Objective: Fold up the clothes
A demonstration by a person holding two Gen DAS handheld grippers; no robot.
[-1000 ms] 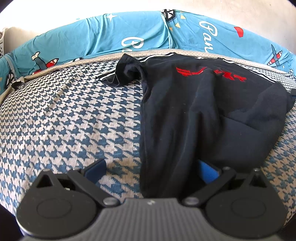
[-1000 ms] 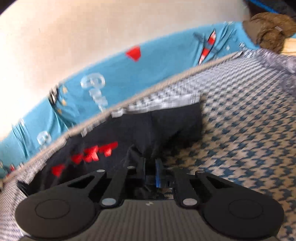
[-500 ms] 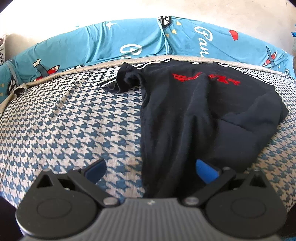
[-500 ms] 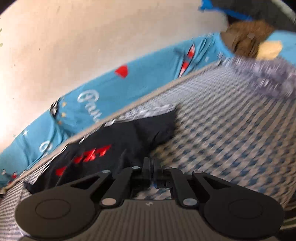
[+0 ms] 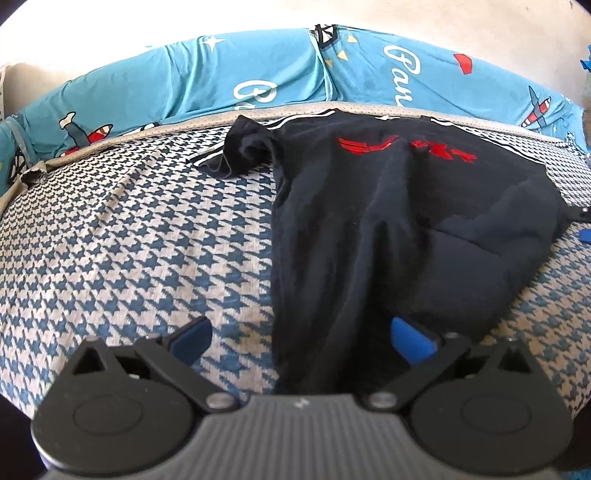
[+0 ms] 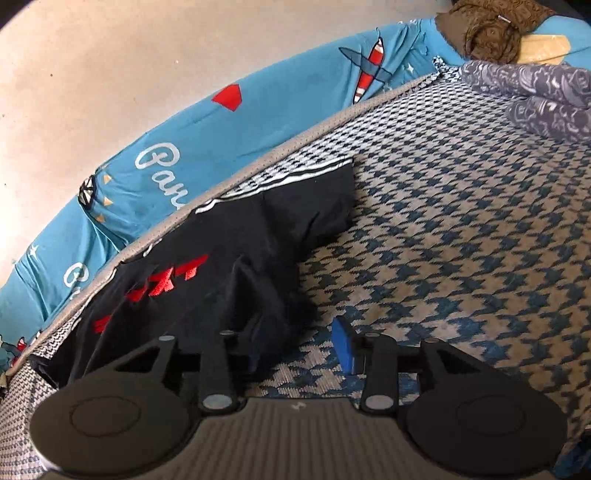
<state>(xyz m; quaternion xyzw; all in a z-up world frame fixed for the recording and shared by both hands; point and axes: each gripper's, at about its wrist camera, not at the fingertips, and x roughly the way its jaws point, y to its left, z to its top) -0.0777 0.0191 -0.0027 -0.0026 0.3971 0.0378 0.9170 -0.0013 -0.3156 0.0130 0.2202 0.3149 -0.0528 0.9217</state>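
A black T-shirt point(image 5: 388, 221) with a red chest print lies spread on the houndstooth bed cover point(image 5: 147, 240), collar end towards the wall. One sleeve point(image 5: 240, 147) is bunched at the far left. My left gripper point(image 5: 301, 339) is open at the shirt's near hem, and a strip of the hem runs between its blue pads point(image 5: 410, 339). In the right wrist view the same T-shirt point(image 6: 229, 258) lies to the left. My right gripper point(image 6: 299, 350) is open at its right edge. Its left finger is partly hidden by the cloth, and its right pad point(image 6: 343, 347) is over bare cover.
A blue cartoon-print bolster point(image 5: 258, 74) runs along the pale wall behind the bed. A grey patterned cloth point(image 6: 535, 92) and a brown bundle point(image 6: 491, 29) lie at the far right corner. Bare houndstooth cover point(image 6: 461, 240) spreads right of the shirt.
My right gripper was shut on the shirt's right edge and has opened, and the cloth now rests on the bed. The left gripper stays open at the hem.
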